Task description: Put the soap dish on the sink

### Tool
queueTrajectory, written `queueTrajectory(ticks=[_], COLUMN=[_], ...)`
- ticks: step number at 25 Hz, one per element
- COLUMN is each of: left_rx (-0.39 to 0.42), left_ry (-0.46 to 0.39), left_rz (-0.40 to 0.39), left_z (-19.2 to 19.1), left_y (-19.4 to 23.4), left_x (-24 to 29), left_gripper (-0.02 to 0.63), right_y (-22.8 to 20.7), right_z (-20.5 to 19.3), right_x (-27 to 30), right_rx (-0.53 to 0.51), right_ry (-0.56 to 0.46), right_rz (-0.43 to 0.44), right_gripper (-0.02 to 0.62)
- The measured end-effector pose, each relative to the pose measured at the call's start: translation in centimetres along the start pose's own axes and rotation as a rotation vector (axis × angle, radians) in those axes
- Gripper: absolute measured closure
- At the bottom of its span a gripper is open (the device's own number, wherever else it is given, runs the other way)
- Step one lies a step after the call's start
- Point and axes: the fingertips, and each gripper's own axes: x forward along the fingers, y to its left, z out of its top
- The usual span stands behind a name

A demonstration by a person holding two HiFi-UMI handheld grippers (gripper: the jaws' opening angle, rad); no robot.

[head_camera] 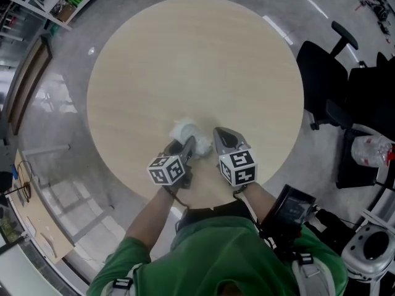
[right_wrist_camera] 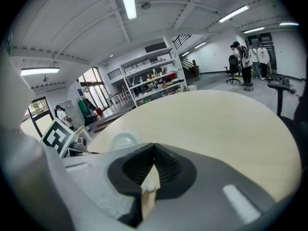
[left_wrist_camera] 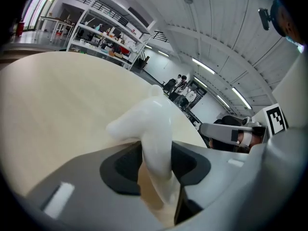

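Soap dish (left_wrist_camera: 153,129), white: pinched in your left gripper (head_camera: 189,144), round table (head_camera: 185,60) beneath; your right gripper (head_camera: 221,135) pressed together, empty.

The round table (head_camera: 185,54) is finished in pale beige with a faint wood grain. The soap dish (left_wrist_camera: 154,124) is rendered in glossy white. The left gripper (head_camera: 187,148) and right gripper (head_camera: 222,138) are bodied in grey with black pads, their cubes patterned in black squares on white. The shirt (head_camera: 216,251) is coloured green, the chair (head_camera: 324,79) black, and the floor (head_camera: 68,159) shiny grey.
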Motion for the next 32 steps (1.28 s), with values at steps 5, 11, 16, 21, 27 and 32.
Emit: queueTrajectory(ticks=[5, 11, 16, 21, 27, 32], left_rx=[-0.012, -0.008, 0.008, 0.018, 0.066, 0.081], left_ry=[0.031, 0.069, 0.1, 0.121, 0.199, 0.207], left_rz=[0.039, 0.091, 0.123, 0.135, 0.117, 0.121], left_z=[-0.3, -0.7, -1.0, -1.3, -2.0, -2.2], left_y=[0.6, 1.7, 2.3, 2.6, 2.9, 3.2], left_x=[0.5, 0.5, 0.2, 0.4, -0.2, -0.8], left_gripper=[0.426, 0.399, 0.382, 0.371, 0.317, 0.308], right_y=[-0.3, 0.0, 0.4, 0.4, 0.6, 0.9], right_z=[-0.2, -0.2, 0.2, 0.3, 0.6, 0.5], right_x=[0.3, 0.4, 0.5, 0.6, 0.7, 0.7], right_rx=[-0.001, -0.004, -0.012, -0.017, -0.025, -0.036], right_ry=[0.011, 0.014, 0.012, 0.009, 0.006, 0.004], right_rz=[0.015, 0.029, 0.041, 0.051, 0.065, 0.076], right_gripper=[0.594, 0.594, 0.594, 0.594, 0.594, 0.594])
